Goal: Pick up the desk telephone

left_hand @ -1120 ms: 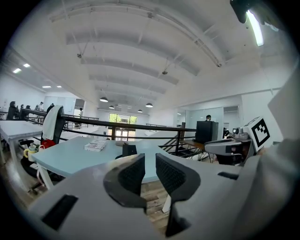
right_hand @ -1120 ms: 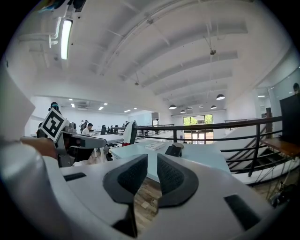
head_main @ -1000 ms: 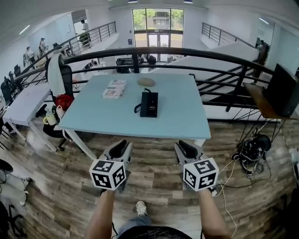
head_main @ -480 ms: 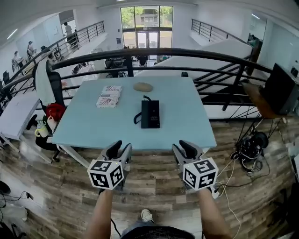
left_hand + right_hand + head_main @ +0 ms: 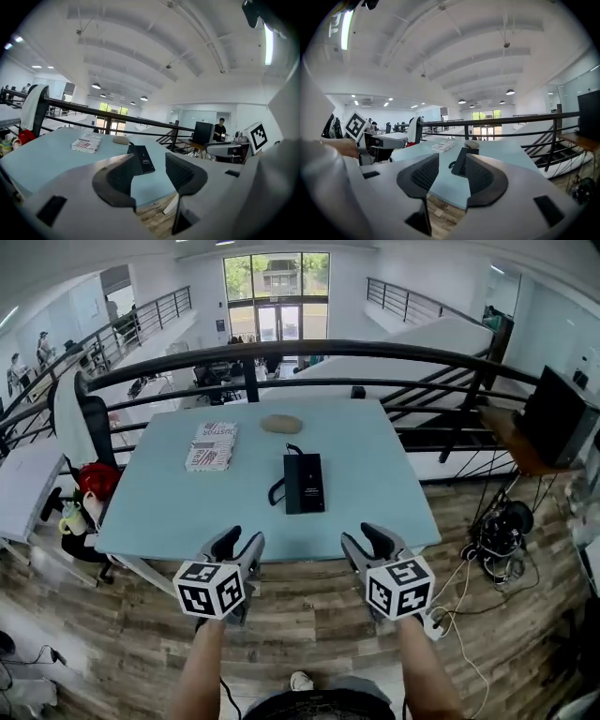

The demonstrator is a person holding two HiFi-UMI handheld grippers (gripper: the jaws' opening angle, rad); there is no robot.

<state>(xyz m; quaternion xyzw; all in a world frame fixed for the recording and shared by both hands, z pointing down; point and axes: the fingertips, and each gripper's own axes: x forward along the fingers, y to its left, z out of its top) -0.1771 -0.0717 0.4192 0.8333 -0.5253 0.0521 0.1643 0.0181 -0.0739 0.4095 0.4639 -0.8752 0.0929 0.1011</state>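
Head view showed a smooth pale-blue rectangular tabletop (image 5: 375, 484) on a wood-plank floor (image 5: 309, 615), with a dark tube railing (image 5: 309, 348) beyond. The flat black desk telephone (image 5: 304, 483) lay at its middle. Near the front edge, the left hand-held gripper (image 5: 241, 540) and the right hand-held gripper (image 5: 363, 540) had just been opening, jaws spread and empty.

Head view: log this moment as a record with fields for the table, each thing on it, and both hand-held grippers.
table: light blue
desk telephone: black, lying flat near the middle, cord at its left, untouched
booklets: stack, left of and beyond the telephone
tan object: flat, rounded, beyond the telephone; kind unclear
left hand-held gripper: open, jaws have just been opening, nothing between them, at the table's near edge
right hand-held gripper: open, jaws have just been opening, nothing between them, at the near edge
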